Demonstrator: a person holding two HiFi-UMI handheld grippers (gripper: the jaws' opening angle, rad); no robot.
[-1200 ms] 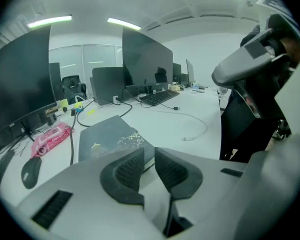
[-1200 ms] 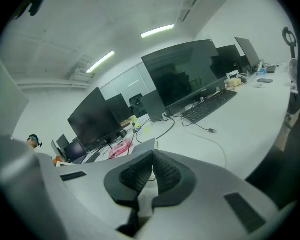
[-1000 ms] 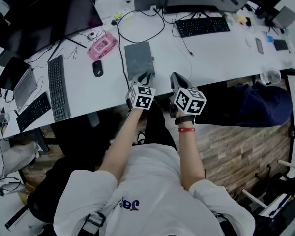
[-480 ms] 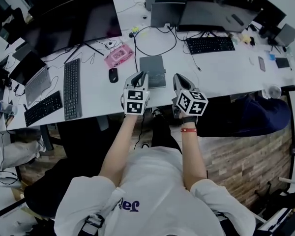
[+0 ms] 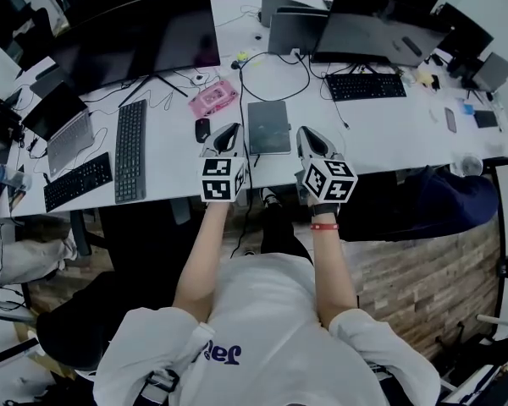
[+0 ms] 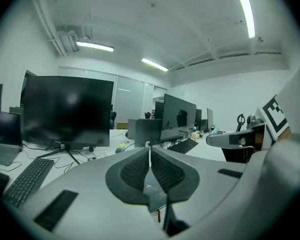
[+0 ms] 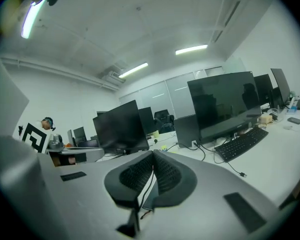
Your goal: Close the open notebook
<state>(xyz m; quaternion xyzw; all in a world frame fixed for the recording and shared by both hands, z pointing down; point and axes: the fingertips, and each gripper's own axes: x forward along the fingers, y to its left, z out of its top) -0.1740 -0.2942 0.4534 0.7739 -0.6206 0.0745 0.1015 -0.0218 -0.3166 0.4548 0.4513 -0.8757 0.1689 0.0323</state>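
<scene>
Flat grey rectangular notebook (image 5: 268, 127) closed; left claw (image 5: 229, 129) closing empty, right claw (image 5: 310, 134) together.

Seen from the head, both hands are hidden behind the marker cubes (image 5: 223, 178), and the small things (image 5: 451, 120) at the far right end of the table (image 5: 381, 135) are too small to name. In the left gripper view the left claw (image 6: 150, 151), its jaws closing with nothing between them, covers all but a dark sliver of the notebook (image 6: 155, 194). There, a laptop (image 6: 4, 134) is cut off at the left edge.
</scene>
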